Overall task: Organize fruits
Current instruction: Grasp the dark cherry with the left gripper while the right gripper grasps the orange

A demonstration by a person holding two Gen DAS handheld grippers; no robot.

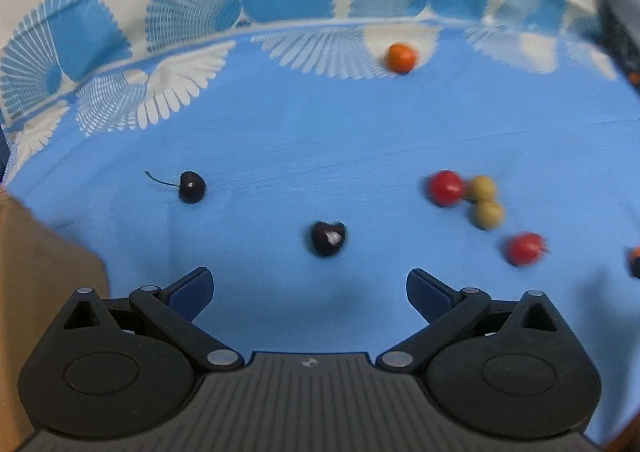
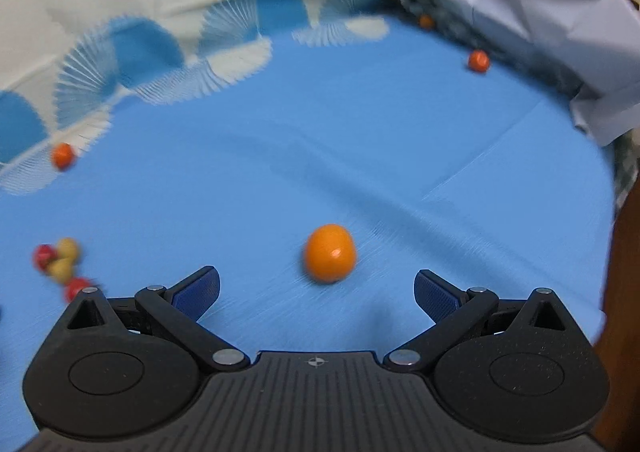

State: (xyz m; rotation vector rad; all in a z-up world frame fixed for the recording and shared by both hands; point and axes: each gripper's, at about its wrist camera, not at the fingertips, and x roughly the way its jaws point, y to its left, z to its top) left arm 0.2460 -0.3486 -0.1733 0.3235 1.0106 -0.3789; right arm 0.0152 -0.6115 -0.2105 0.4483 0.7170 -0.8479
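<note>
Small fruits lie scattered on a blue cloth (image 1: 320,139) with white fan patterns along its far edge; in the left wrist view the left gripper (image 1: 310,292) hovers low over the cloth with its blue-padded fingers (image 1: 192,292) spread wide and nothing between them; just ahead of the gap lies a dark cherry (image 1: 328,238), blurred, and further to the left a second dark cherry with a stem (image 1: 191,186); to the right sit a red cherry tomato (image 1: 445,187) touching two yellow-green olives or grapes (image 1: 484,201), too blurred to tell which, with another red tomato (image 1: 524,248) nearer and apart from them; far back, on a white patch of the pattern, rests a small orange fruit (image 1: 401,57); a brown cardboard surface (image 1: 36,292) fills the left edge. In the right wrist view the right gripper (image 2: 316,292) is likewise opened wide and empty; an orange kumquat-like fruit (image 2: 330,253) lies on the cloth just ahead of its fingers, roughly centred; the red and yellow-green cluster (image 2: 56,258) shows at far left; one more small orange fruit (image 2: 479,60) sits at the cloth's far right edge beside a crumpled grey sheet (image 2: 520,3), and another (image 2: 63,155) lies at far left on the pattern.
</note>
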